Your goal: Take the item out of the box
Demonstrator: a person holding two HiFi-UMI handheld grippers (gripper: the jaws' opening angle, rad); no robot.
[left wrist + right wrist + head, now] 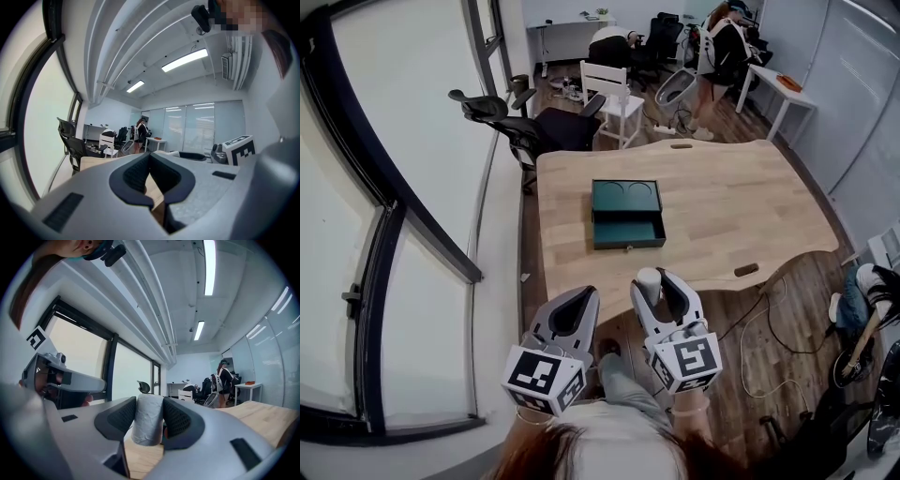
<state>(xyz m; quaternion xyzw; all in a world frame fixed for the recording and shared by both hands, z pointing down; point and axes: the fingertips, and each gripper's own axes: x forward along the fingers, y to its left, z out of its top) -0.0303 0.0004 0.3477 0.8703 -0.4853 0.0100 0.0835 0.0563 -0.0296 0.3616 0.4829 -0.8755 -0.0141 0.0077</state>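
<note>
The dark green box (626,199) sits in the middle of the light wooden table (731,206). Its drawer (628,231) is pulled out, and the drawer looks empty.

The right gripper (661,286) has its jaws wide apart, with a pale grey roll wrapped in crinkly tape (648,281) squeezed between them. In the right gripper view the roll (148,420) stands upright with a pad pressing on each side.

The left gripper (581,302) has its jaws closed together and holds nothing.

Both grippers are near the person's body, past the near edge of the table and well away from the box.

So the main job looks done: the roll is out of the box. What may be left is to put it down somewhere.
</note>
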